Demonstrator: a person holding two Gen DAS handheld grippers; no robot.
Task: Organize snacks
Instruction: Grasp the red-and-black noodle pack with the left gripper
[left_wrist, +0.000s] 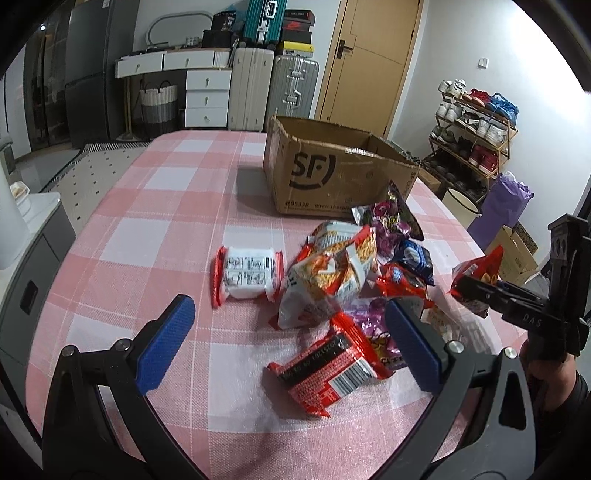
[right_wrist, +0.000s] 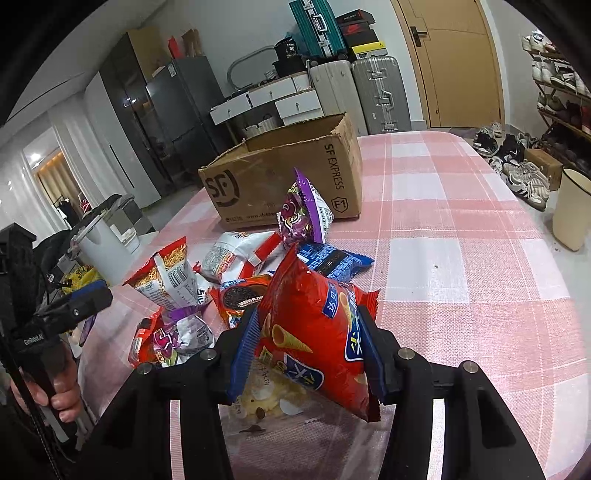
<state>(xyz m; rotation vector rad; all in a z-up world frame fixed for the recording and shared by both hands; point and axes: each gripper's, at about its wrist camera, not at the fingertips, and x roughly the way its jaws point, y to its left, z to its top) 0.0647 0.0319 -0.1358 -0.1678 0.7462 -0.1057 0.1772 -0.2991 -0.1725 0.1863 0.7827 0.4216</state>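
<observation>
Red foil fills my right wrist view: my right gripper (right_wrist: 308, 354) has its blue pads (right_wrist: 243, 350) pressed against both sides of a red bag of cone snacks (right_wrist: 314, 332), the jaws drawn in narrow around it and the bag lifted clear of the pink checked tablecloth (right_wrist: 461, 266); in the left wrist view the same bag (left_wrist: 478, 273) hangs at the right edge, pinched in that gripper (left_wrist: 476, 291). My left gripper (left_wrist: 291, 339) hovers with its jaws spread wide and nothing between them; under it lies a red noodle packet (left_wrist: 325, 369) with its barcode upward, near the table's front edge. The rest of the snack pile (left_wrist: 354, 273) sits just beyond: a large white and orange noodle bag (left_wrist: 328, 273), a white packet with red ends (left_wrist: 247, 277) a little apart to its left, a blue biscuit packet (right_wrist: 332, 260), an orange biscuit packet (right_wrist: 240, 295), and a purple bag (right_wrist: 304, 214) propped upright at the back. Behind the pile stands an open cardboard box (left_wrist: 332, 173) printed SF, its flaps up; the purple bag is just in front of its wall; I cannot tell what is inside it.
</observation>
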